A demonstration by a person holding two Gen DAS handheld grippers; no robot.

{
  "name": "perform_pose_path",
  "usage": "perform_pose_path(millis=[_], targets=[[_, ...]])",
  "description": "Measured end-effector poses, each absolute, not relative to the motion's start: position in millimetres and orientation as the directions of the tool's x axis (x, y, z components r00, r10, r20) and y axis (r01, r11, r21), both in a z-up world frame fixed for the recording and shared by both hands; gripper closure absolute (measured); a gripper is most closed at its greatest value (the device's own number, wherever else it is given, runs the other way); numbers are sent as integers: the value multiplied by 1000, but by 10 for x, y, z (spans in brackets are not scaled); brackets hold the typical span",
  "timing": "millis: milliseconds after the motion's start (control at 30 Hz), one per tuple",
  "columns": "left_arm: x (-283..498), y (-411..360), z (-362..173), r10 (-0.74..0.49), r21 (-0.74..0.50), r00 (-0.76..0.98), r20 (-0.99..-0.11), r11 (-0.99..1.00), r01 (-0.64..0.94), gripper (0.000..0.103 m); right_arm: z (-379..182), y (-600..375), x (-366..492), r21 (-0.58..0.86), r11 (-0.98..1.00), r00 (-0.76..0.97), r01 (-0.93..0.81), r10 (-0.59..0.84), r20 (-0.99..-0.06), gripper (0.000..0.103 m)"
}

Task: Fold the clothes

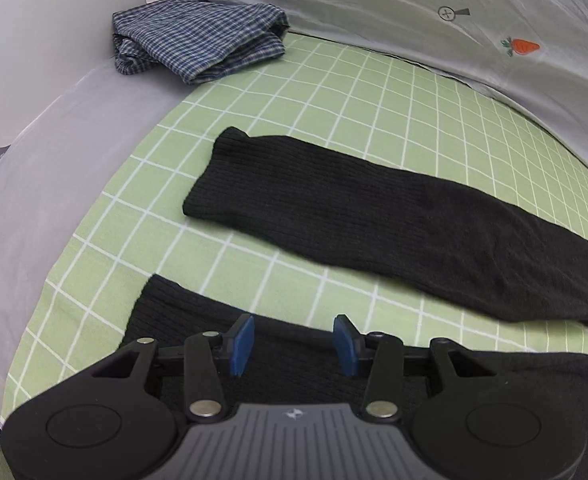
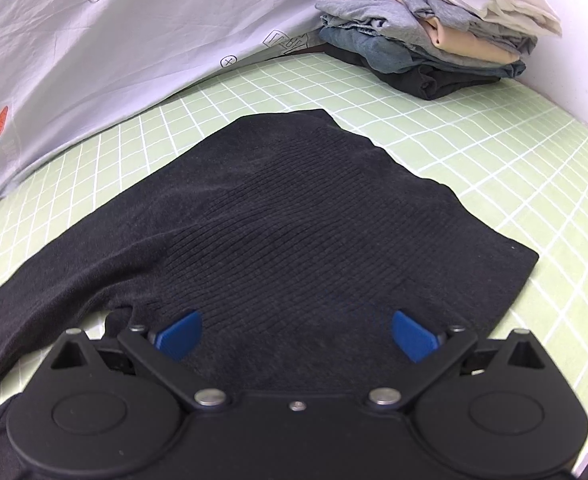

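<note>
Left gripper (image 1: 294, 344): pads apart, nothing between, over black ribbed garment (image 1: 373, 216) spread flat on green checked sheet (image 1: 333, 92); plaid shirt (image 1: 198, 40) folded far left. Right gripper (image 2: 295, 336): fingers wide apart, empty; clothes stack (image 2: 433, 32) far right

1. in the left wrist view, bare green checked sheet (image 1: 333, 92) lies open between the black ribbed trousers (image 1: 373, 216) and the far grey cloth wall (image 1: 373, 8).
2. a folded plaid garment (image 1: 198, 36) blocks the far left corner.
3. in the right wrist view, a pile of folded clothes (image 2: 433, 28) fills the far right corner; open sheet lies right of the trousers.
</note>
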State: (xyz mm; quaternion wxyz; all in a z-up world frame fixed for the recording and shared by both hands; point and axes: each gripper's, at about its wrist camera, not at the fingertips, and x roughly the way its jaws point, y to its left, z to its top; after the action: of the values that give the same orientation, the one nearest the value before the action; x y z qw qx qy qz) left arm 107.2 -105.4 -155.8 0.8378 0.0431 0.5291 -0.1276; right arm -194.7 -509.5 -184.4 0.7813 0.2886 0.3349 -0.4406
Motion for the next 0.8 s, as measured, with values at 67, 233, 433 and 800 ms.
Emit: perform_pose_path(millis=[67,233,433,800], targets=[[858,-1142,-1606,-168,-55,385,-908,956,288,57,-1833,-5181,-2182,271,436,466,858,-443,-766,0],[474,-1262,-1715,-149,-58,343,-927,963,262,57,-1897,-5399,-2739,493,323,586,808,-351,-730,0],[130,-1396,-1776,-137,-66,328,-935,974,218,57,-2104,-5663,-3332,649,113,646,752,-320,-693,7],[-124,-1366,-1786,-129,-90,305,-944,986,138,57,-2545,-5930,-3586,840,-175,797,513,-266,-542,57]])
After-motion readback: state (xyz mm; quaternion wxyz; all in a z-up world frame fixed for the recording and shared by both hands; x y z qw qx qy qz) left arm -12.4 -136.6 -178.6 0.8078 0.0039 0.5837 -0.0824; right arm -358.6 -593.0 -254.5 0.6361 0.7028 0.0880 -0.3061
